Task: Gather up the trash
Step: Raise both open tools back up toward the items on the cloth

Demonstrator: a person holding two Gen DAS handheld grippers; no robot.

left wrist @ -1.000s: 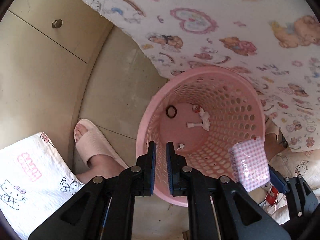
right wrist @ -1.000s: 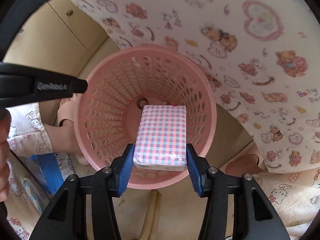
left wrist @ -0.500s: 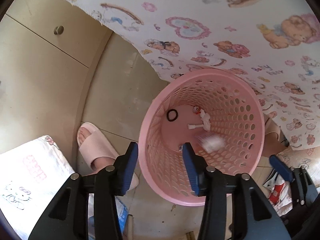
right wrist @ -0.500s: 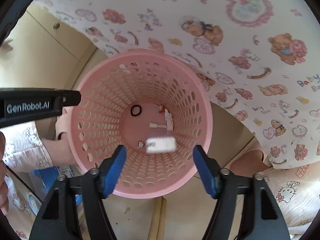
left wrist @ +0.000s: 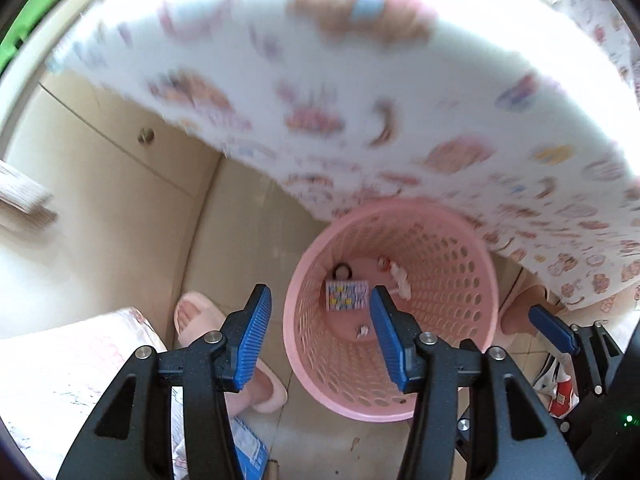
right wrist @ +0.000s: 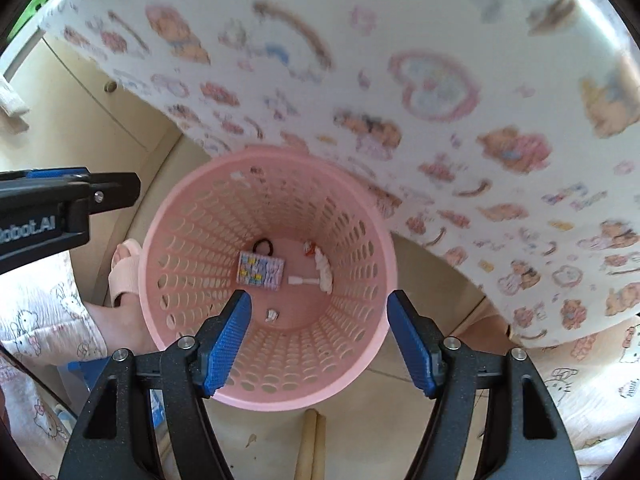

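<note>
Both grippers point down over the pink basket (right wrist: pixel 208 240), which stands on the floor against the cartoon-print bedsheet (right wrist: pixel 400 80). Left gripper (left wrist: pixel 320 336): jaws opening, nothing between them. Right gripper (right wrist: pixel 320 336): jaws wide, nothing held. The tissue pack (right wrist: pixel 261 270) lies flat on the basket bottom, just beside a black hair tie (right wrist: pixel 264 246). White scraps (right wrist: pixel 323 272) and a small crumpled bit (right wrist: pixel 272 315) lie near it. A slippered foot (left wrist: pixel 200 320) stands left of the basket.
</note>
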